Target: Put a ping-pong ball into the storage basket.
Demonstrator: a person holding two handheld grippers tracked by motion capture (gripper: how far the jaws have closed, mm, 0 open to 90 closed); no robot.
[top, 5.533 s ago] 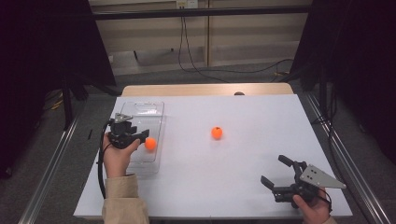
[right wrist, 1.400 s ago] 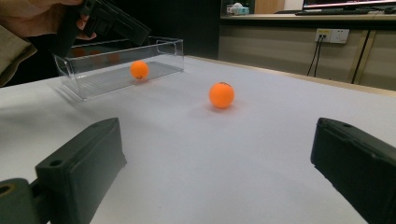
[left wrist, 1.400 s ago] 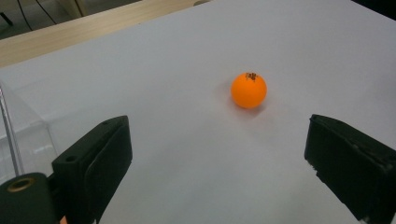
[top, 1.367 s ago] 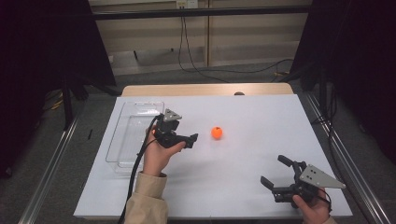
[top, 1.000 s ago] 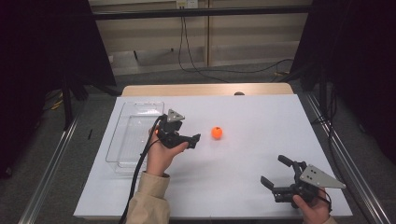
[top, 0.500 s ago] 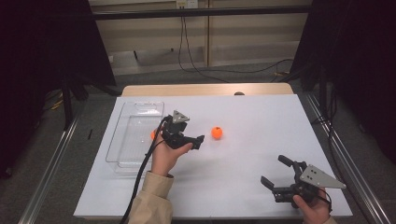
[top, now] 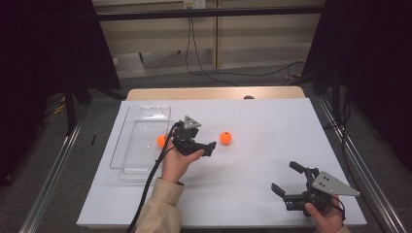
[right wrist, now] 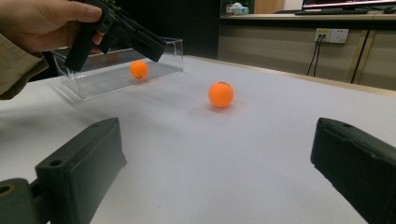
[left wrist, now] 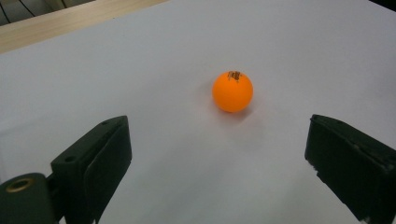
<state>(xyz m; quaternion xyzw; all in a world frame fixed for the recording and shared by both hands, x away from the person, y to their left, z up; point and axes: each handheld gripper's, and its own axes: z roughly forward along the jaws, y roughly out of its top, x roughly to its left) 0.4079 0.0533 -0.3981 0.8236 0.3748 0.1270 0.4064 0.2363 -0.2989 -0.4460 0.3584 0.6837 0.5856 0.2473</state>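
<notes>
High view: your left gripper (top: pixel 208 146) hovers just short of the ball (top: pixel 225 138) on the white table (top: pixel 272 126), jaws spread and empty, aimed at it from the tray side. A second ball (top: pixel 161 141) already sits in the clear tray (top: pixel 127 145), which lies near the table's left edge w/ its long axis running away from you. Your right gripper (top: pixel 287 183) is parked near the front right corner, well apart from both balls, jaws spread, nothing between them.

Left gripper view: the ball (left wrist: pixel 232 91) lies ahead of the two jaws, roughly centred but a touch toward the right one, not yet between them. It's a sphere, so no long axis to line up; the small printed mark faces up and away (irrelevant for the grasp). Judgement: the step in hand is the approach for a pick. Move fwd until the ball's widest part sits level w/ the pads, nudge slightly right to centre it, then close slowly. If one pad touches first the ball will likely roll off, so keep the jaws low to the table and square to it.

Right gripper view: the ball (right wrist: pixel 221 94) sits mid-table, your left gripper (right wrist: pixel 122 32) above and beyond it, the second ball (right wrist: pixel 138 69) inside the tray (right wrist: pixel 168 58) behind. Own jaws wide apart, empty. Leave this hand where it is.
</notes>
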